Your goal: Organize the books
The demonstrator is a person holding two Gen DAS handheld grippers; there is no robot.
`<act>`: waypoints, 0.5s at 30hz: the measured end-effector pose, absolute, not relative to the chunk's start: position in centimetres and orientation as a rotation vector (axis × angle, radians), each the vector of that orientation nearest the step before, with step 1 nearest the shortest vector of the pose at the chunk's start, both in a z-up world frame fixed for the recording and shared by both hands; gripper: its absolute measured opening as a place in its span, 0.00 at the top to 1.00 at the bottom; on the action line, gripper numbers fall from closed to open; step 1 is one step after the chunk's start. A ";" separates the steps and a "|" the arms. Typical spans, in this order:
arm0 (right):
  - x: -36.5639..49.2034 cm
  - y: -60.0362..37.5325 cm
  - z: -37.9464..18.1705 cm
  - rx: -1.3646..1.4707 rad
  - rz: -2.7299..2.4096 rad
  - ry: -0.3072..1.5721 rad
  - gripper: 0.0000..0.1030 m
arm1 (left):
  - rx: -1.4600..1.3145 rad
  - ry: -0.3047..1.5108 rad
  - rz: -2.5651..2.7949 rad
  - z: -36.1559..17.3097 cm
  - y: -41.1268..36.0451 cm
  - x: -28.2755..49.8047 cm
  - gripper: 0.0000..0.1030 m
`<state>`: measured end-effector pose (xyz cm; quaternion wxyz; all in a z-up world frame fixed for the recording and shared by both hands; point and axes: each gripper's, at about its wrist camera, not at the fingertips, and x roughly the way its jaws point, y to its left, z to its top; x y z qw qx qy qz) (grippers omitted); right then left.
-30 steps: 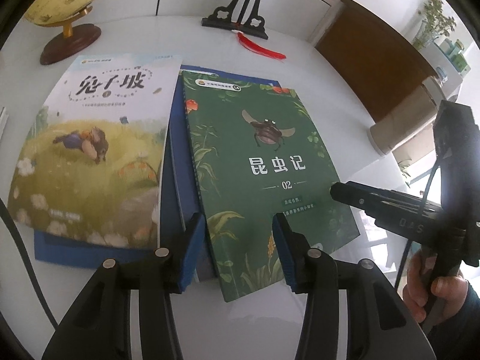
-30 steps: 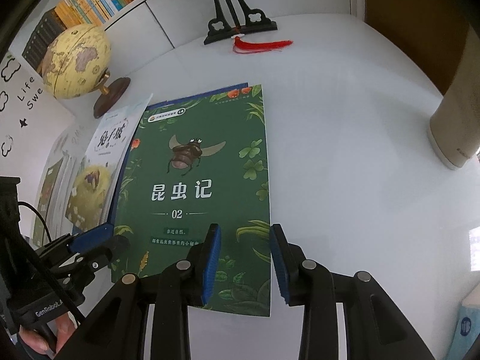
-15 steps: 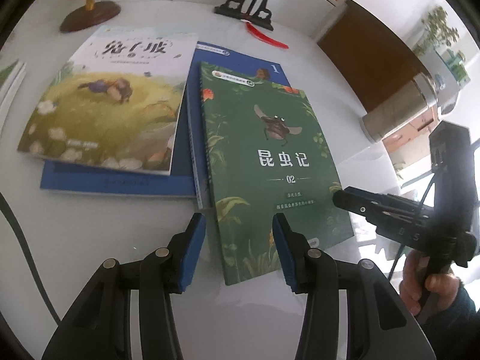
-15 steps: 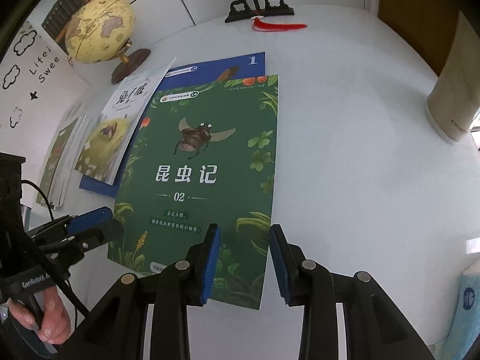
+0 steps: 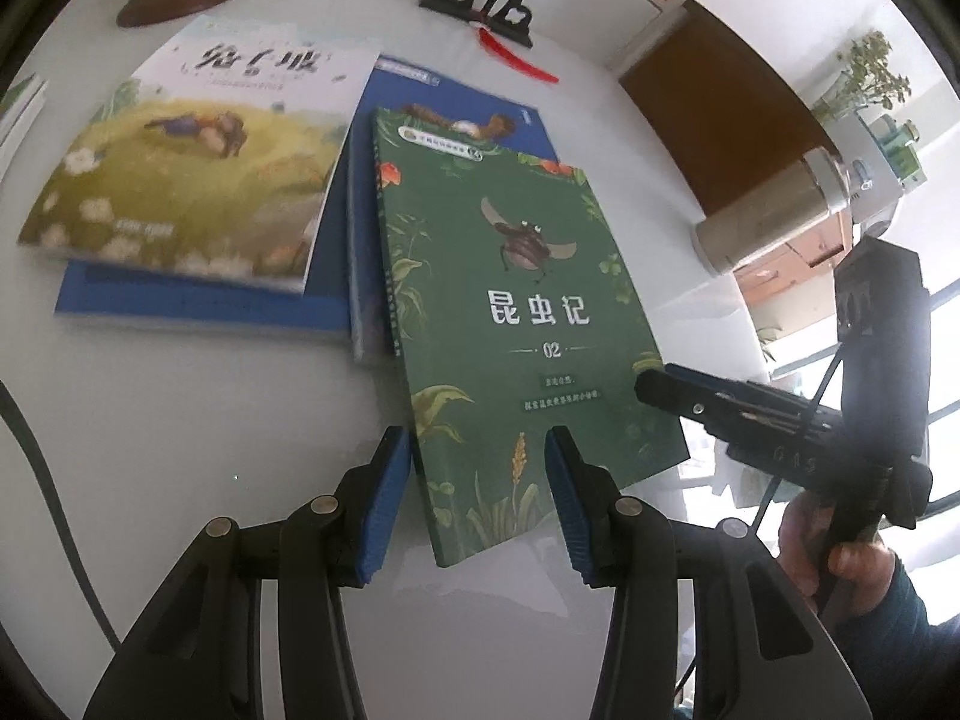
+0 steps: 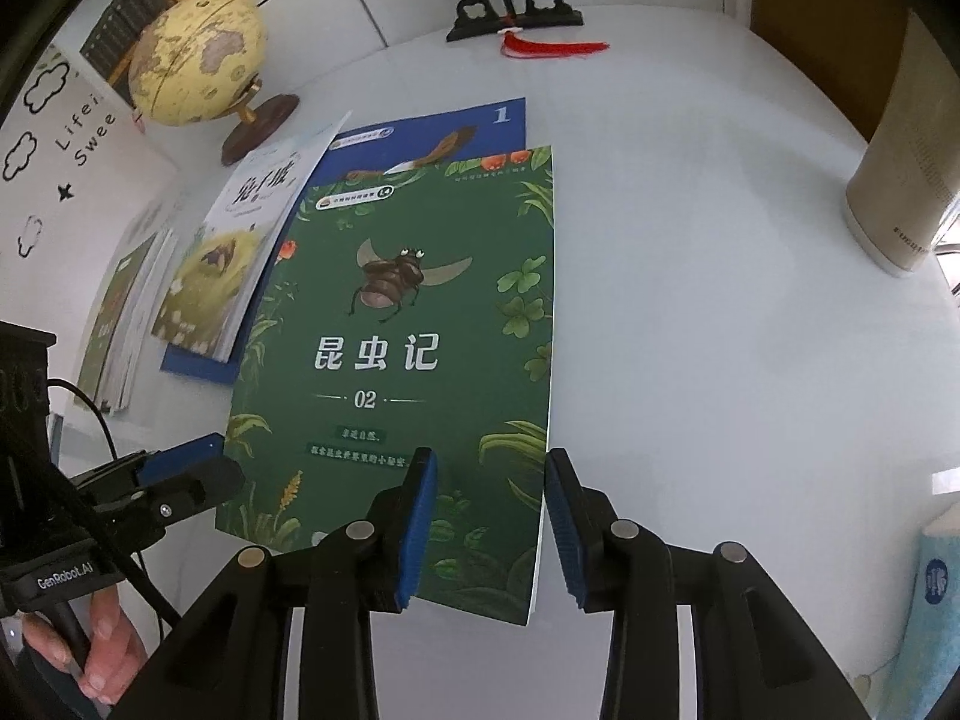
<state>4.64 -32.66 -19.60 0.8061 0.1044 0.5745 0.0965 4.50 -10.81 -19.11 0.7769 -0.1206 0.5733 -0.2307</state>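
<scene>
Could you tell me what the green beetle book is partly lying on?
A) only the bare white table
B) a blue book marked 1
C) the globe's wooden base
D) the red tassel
B: the far end of the green beetle book overlaps the blue book, whose top edge and number 1 show beyond it; the globe and the red tassel sit well away from it.

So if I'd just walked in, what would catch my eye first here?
Probably the green book with a beetle on its cover, lying flat in the middle of the white table and overlapping a blue book. Both grippers, left and right, hang open over its near edge. A yellow globe stands at the far left.
</scene>
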 end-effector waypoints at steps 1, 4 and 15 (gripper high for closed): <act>4.3 -32.6 -19.6 0.221 0.221 1.232 0.65 | -0.265 1.248 -0.489 -19.4 -10.6 4.4 0.58; 3.9 -32.5 -20.4 0.216 0.235 1.247 0.65 | -0.294 1.257 -0.459 -20.1 -10.2 4.6 0.58; 3.9 -32.5 -20.6 0.246 0.232 1.217 0.64 | -0.323 1.222 -0.473 -19.9 -11.1 4.9 0.59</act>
